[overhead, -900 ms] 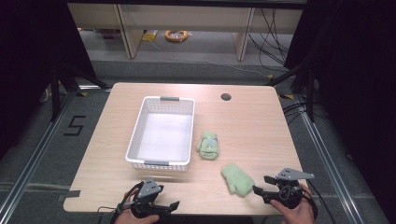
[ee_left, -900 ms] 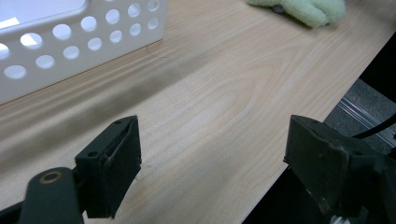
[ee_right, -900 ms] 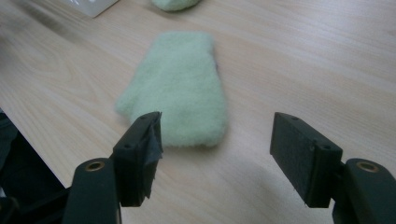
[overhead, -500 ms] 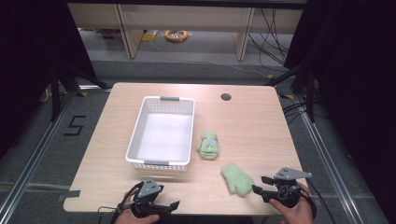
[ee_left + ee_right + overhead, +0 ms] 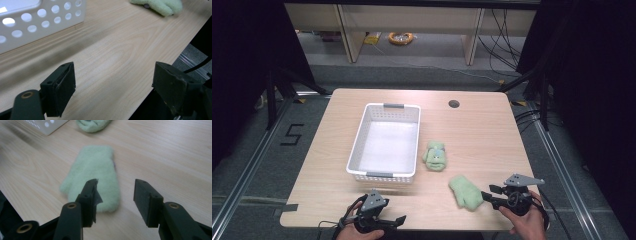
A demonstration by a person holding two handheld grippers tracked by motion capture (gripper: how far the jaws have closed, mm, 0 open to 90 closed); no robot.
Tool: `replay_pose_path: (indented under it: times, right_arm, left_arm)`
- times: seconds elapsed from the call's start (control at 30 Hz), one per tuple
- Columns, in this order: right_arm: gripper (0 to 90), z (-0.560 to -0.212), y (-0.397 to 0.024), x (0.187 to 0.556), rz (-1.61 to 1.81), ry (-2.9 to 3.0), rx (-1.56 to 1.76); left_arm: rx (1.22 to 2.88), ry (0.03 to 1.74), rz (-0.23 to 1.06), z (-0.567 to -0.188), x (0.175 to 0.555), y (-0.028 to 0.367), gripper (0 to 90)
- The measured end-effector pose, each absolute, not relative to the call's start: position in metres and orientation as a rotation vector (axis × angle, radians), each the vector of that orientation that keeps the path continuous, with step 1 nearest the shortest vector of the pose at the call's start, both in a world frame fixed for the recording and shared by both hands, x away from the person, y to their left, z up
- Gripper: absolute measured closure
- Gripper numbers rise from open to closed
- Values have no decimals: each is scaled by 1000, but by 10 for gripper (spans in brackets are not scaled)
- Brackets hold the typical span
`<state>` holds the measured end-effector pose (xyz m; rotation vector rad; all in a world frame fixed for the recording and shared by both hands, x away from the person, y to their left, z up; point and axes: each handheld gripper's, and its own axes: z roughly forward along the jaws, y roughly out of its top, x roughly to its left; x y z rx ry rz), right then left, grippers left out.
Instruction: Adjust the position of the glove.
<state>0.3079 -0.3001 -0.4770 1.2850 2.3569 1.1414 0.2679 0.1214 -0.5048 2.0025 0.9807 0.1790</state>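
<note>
- Dark room around a light wood table; grey floor beyond it, with shelving legs, cables and an orange coil at the far side.
- White perforated basket stands left of centre on the table, long side running away from the person. Its inside looks bare white.
- Round grommet hole sits in the tabletop near the far edge, right of the basket.
- Flat green mitten lies on the table near the front edge, right of centre, cuff end toward the right gripper. In the right gripper view it lies flat, thumb pointing toward the left of that view.
- Second green mitten, bunched up, lies just beside the basket's right wall, farther from the person than the flat one. The two are apart.
- Right gripper: held in the person's right hand at the front right corner, jaws pointing left at the flat mitten. Jaws stand partly apart, nothing between them; the tips are just short of the mitten's cuff edge, not pressing on it.
- Left gripper: at the front edge, in front of the basket. Jaws spread wide over bare tabletop, holding nothing. Basket wall shows at the upper left of its view.
</note>
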Motion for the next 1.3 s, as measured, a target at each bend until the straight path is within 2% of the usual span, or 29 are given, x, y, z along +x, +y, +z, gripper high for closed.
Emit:
replay_pose_path:
  times: [0.37,0.7,0.73,0.77,0.8,0.87,0.9,1.07,1.3]
  right_arm:
    - [634,-479,-268,335,1068,2456,1247]
    - [632,-492,-255,355,992,2509,1248]
    - [651,-494,-254,356,982,2532,1283]
    - [708,-495,-253,358,985,2553,1267]
    - [708,-495,-253,358,985,2553,1267]
    - [810,-496,-253,360,1021,2563,1234]
    - [830,-496,-254,361,1015,2571,1208]
    - [862,-489,-249,358,1048,2621,1112]
    - [869,-466,-231,352,1141,2711,803]
  left_arm:
    - [2007,978,179,-504,269,121,178]
    - [2013,972,188,-504,269,122,177]
    - [2014,971,194,-504,269,122,177]
    - [2005,982,195,-503,268,121,178]
    - [2003,982,195,-504,268,121,178]
    - [2009,971,190,-504,269,122,177]
    - [2017,972,181,-503,269,123,177]
    - [2037,966,186,-502,270,126,178]
    - [1987,984,185,-503,269,123,177]
